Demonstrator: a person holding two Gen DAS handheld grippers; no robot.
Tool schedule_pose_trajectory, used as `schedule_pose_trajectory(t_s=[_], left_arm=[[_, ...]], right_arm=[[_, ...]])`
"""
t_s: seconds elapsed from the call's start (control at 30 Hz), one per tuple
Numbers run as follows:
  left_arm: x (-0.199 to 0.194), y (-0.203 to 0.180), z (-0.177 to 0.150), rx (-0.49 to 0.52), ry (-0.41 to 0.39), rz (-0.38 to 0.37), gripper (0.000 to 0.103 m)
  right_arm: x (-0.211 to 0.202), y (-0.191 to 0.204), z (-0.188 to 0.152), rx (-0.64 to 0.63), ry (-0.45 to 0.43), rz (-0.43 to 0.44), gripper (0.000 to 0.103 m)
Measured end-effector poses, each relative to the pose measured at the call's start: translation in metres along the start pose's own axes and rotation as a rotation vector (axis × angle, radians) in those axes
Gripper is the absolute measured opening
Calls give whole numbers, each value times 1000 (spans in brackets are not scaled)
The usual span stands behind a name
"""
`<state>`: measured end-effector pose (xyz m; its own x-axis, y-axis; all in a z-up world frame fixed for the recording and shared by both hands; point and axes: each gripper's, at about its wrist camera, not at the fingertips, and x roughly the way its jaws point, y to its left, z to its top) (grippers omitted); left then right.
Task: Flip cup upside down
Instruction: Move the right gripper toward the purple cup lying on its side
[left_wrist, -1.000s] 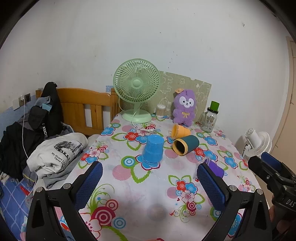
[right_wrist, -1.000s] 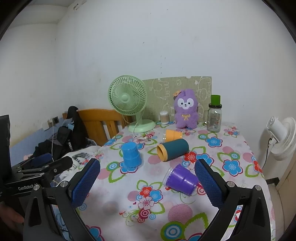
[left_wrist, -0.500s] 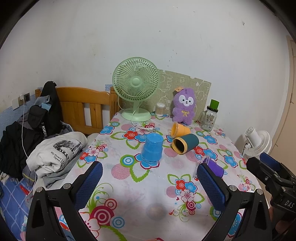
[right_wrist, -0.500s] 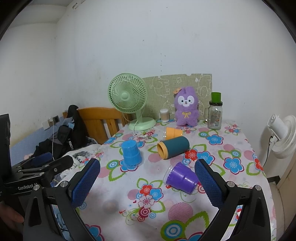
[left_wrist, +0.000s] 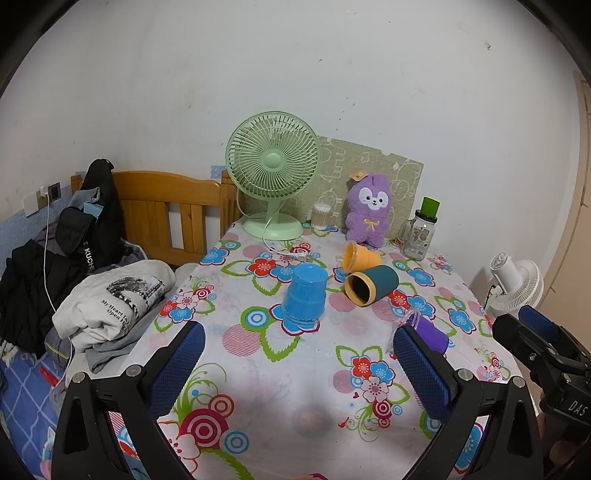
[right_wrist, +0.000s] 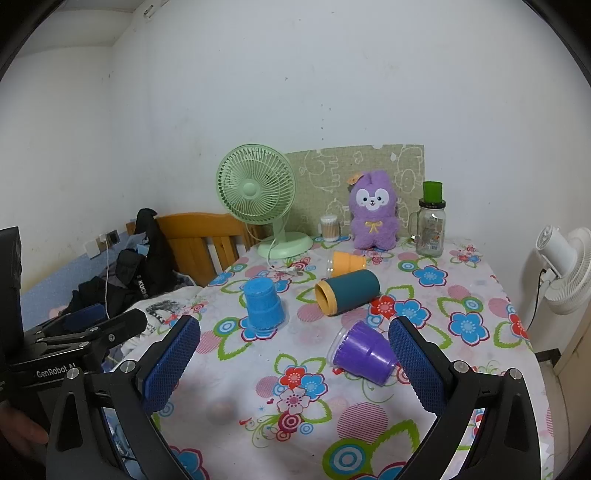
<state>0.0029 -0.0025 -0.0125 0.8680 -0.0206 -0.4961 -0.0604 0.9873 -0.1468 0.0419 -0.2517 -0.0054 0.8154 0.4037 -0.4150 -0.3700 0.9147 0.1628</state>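
Both grippers are held above the near edge of the table (right_wrist: 491, 280), which is covered with a flowered cloth. The left gripper (left_wrist: 297, 360) is seen wide open, and nothing is held between its blue pads. The right gripper (right_wrist: 293, 354) is also wide open and empty.

Four cups are found on the table. The blue cup (right_wrist: 263, 303) is standing upside down near the middle, a little toward the left edge. The dark green cup (right_wrist: 349, 291) with a yellow rim is lying on its side just beside it, its mouth turned to the near left. The orange cup (right_wrist: 348, 263) is lying on its side behind the green one. The purple cup (right_wrist: 364, 352) is lying on its side toward the near edge, just beside the right finger of the right gripper but not touched by it.

Along the far edge a green fan (left_wrist: 272, 173), a purple plush toy (left_wrist: 370, 210) and a glass jar (left_wrist: 421, 230) with a green top are placed.
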Motion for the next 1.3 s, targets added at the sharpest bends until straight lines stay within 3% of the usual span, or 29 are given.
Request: schedule_pose_trajectory(t_s=[0.5,0.77,0.97,1.13,1.2,1.3], left_arm=[[24,6,-11,-27,73,11,103],[62,-7,-33,-34,205,10,103],[90,-11,-38,-57,261,12,103],[112,-24,-49,-64,325,-4,103],[122,-31,-56,-49,356,-9,103],[133,-37,-62,-36,393,-14,103]], right_arm=[[19,-17,-7,11,64,-11,103],[61,-45,-23,40,206,-20,103],[97,-62,-8,-129,263,-41,103],[137,-81,-15,-238,397,36,103],[156,-89,-23,-231,467,65,103],[172,-92,-32,-206,505,114,103]])
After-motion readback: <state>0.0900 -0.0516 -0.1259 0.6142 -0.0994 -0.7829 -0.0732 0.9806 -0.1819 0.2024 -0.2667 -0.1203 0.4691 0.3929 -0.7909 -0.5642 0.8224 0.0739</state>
